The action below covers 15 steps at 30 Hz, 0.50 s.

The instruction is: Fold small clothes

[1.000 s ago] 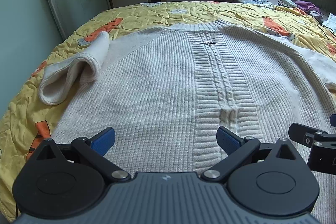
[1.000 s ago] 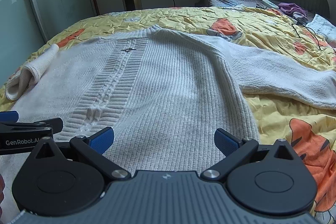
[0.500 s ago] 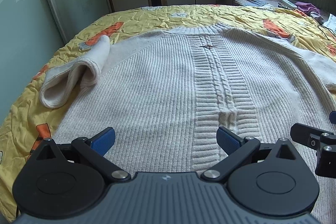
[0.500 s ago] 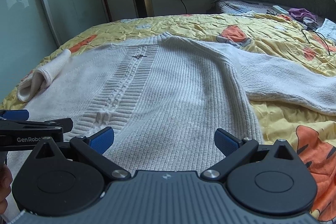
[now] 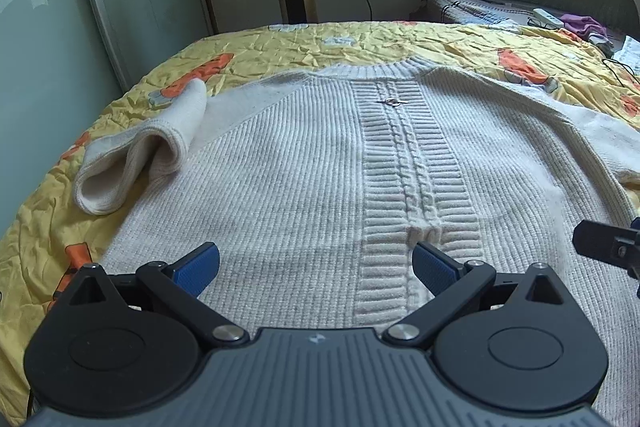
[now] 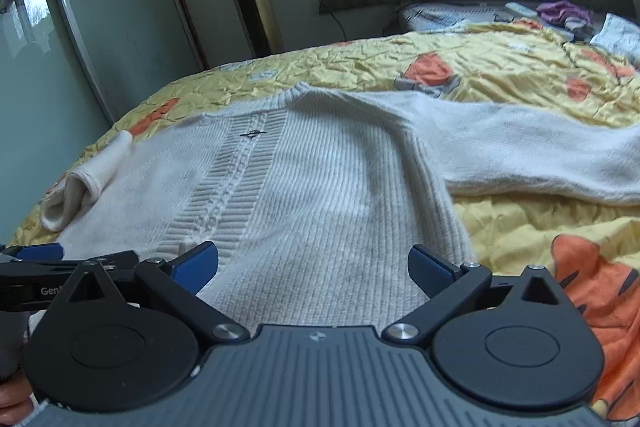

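A cream sweater (image 5: 304,179) lies flat, front up, on the bed (image 5: 360,43) over a yellow quilt. Its one sleeve (image 5: 136,159) is folded back beside the body; the other (image 6: 532,151) stretches outward. The left tool (image 5: 316,263) and right tool (image 6: 314,263) both hover above the hem, fingers apart, holding nothing.

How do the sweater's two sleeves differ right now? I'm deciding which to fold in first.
The left sleeve is doubled back on itself in a short loop beside the body, its cuff pointing toward the collar; the right sleeve lies stretched out flat, running away from the body across the yellow bedspread. The left sleeve looks bunched and raised, the right one low and long. Both are cream knit, and neither is gripped.
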Available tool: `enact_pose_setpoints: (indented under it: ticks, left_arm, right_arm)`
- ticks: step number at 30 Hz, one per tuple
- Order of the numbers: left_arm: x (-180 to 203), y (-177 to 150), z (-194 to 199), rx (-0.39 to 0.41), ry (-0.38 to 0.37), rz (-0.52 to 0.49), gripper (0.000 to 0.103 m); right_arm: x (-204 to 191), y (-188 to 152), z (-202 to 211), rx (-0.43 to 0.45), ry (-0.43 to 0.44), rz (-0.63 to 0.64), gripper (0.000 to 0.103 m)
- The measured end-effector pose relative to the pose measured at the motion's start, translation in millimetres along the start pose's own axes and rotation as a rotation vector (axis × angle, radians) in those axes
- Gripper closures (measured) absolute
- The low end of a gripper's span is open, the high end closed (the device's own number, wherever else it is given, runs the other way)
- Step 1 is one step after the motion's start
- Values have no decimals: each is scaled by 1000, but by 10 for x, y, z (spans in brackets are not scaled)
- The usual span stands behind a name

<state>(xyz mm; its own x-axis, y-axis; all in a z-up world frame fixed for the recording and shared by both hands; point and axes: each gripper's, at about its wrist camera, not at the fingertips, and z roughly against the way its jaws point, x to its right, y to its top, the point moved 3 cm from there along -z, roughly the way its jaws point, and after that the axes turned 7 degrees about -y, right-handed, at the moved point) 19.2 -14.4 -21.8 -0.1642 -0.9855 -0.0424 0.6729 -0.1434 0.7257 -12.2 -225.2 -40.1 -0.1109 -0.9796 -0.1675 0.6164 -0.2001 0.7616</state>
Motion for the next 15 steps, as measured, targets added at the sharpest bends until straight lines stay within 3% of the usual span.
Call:
enact_pose_setpoints:
  ticks: [8,15]
  left_arm:
    - [84,36,-21,30,-21,4,0]
    - [267,21,2,119,-30,-18,0]
  right_arm:
    - [8,-29,11,11,11,12,0]
    - [110,-71,6,21,9,23,5]
